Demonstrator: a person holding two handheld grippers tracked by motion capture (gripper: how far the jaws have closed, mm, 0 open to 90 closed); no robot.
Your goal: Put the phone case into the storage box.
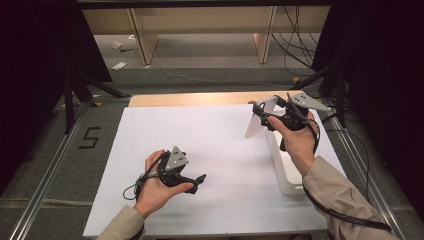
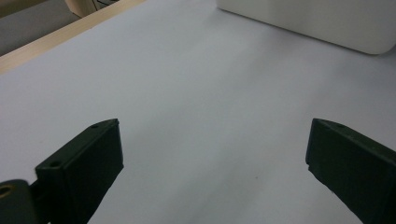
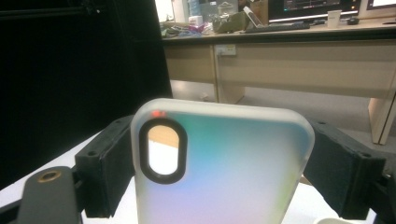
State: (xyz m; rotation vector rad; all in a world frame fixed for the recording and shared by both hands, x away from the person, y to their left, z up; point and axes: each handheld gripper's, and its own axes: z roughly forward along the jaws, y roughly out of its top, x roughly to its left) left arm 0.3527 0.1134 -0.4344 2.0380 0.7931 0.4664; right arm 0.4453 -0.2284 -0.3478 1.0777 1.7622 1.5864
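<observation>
A translucent white phone case [image 3: 243, 186] with an oval camera cutout stands upright between the jaws of my right gripper [image 3: 219, 158], which press on its two long edges. In the high view the right gripper [image 1: 262, 114] holds that case [image 1: 254, 127] raised over the back right of the white sheet [image 1: 200, 140]. My left gripper [image 1: 199, 183] rests low near the front of the sheet, pointing right. Its jaws stand wide apart with nothing between them, and bare sheet lies under the left gripper [image 2: 215, 140].
A white rounded tray or stand [image 1: 285, 172] lies on the sheet under my right forearm, and its edge [image 2: 317, 23] is ahead of the left gripper. A wooden table edge [image 1: 200, 98] runs behind the sheet. Dark tripod legs and cables flank the table.
</observation>
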